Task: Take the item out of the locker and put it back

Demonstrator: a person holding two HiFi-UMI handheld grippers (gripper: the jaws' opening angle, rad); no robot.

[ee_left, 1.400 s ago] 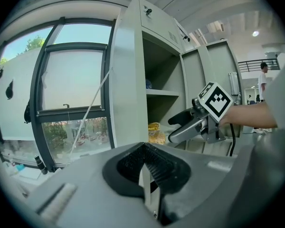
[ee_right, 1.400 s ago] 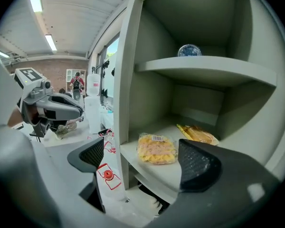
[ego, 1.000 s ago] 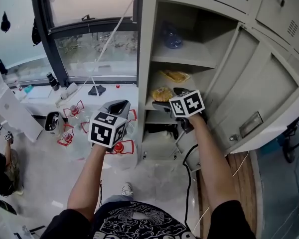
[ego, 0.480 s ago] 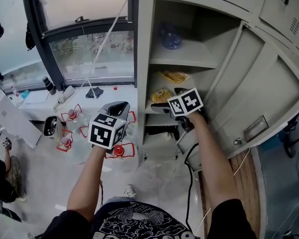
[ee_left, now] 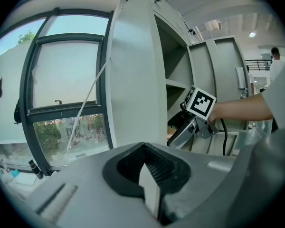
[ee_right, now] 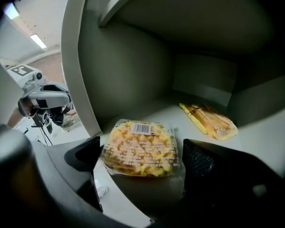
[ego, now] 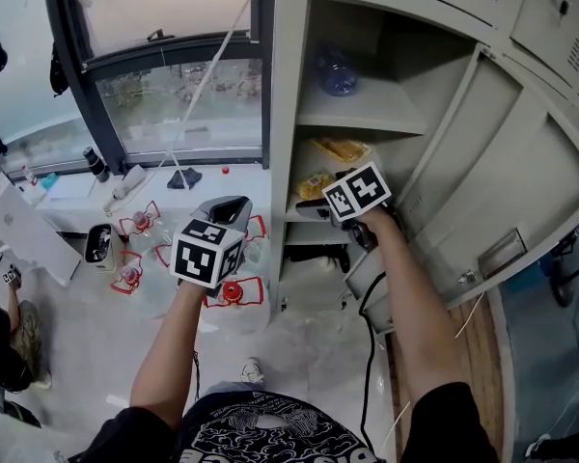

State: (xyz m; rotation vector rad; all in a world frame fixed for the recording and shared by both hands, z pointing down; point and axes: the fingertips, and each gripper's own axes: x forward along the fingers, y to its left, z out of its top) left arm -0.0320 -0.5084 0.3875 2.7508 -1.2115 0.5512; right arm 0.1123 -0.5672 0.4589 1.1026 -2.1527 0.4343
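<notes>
A clear packet of yellow waffle pieces [ee_right: 141, 148] lies at the front of the locker's middle shelf [ego: 304, 209]. My right gripper [ee_right: 145, 161] is open, one jaw on each side of the packet, which rests on the shelf. In the head view the packet [ego: 315, 183] shows just beyond the right gripper [ego: 317, 204]. My left gripper [ee_left: 147, 175] is shut and empty; it is held left of the locker, in front of the window [ego: 174, 104], and appears in the head view [ego: 228, 206].
A long yellow packet [ee_right: 209, 121] lies deeper on the same shelf. A plastic bottle [ego: 336, 70] stands on the shelf above, dark things [ego: 314, 254] below. The locker door [ego: 502, 181] hangs open at right. Water jugs [ego: 236, 287] sit on the floor; a person [ego: 0, 326] crouches at left.
My right gripper has edged a little up and toward the waffle packet on the middle shelf. The left gripper has stayed where it was.
</notes>
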